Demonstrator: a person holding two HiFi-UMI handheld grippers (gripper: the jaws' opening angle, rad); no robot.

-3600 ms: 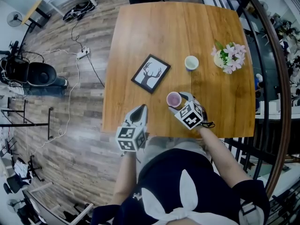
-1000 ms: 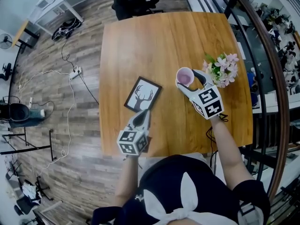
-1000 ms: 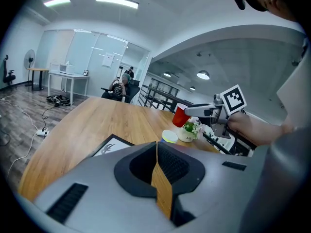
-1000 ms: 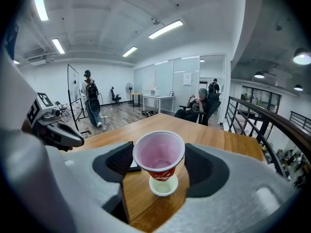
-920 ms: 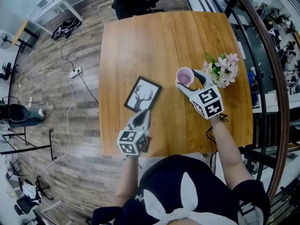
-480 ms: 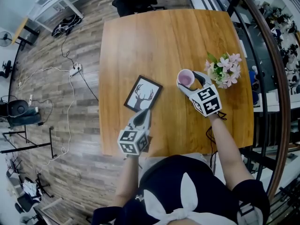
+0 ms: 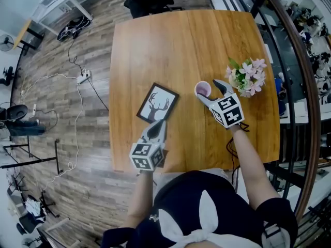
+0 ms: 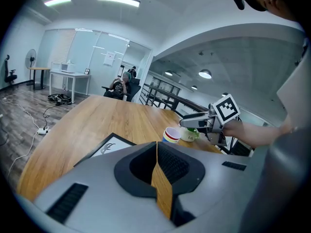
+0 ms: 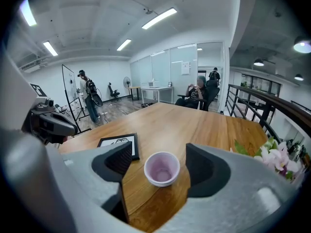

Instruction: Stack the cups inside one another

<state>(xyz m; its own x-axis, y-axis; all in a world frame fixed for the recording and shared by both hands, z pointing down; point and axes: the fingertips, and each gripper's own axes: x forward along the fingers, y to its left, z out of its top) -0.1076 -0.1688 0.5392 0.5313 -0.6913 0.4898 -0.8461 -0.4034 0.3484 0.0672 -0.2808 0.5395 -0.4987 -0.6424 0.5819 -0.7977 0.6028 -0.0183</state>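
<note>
Lilac cup: dropped lower, nested in second cup by the flowers.
Right gripper: jaws had just widened, cup loose between them; stack looked done.
Left gripper: pinched together, empty.

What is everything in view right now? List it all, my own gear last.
Table: one, brown wood, under everything.
Framed deer picture: one, black frame, lying flat left of centre.
Cup stack: one, pink cup on top with coloured rims below, right of the picture.
Potted flowers: one, pink and white blooms, right of the cups.
Power strip: one, white, on the floor left of the table.
Left tongs: grey, shut and empty, at the near table edge.
Right tongs: grey, jaws have just been opening, one on either side of the cup stack, not touching it.
</note>
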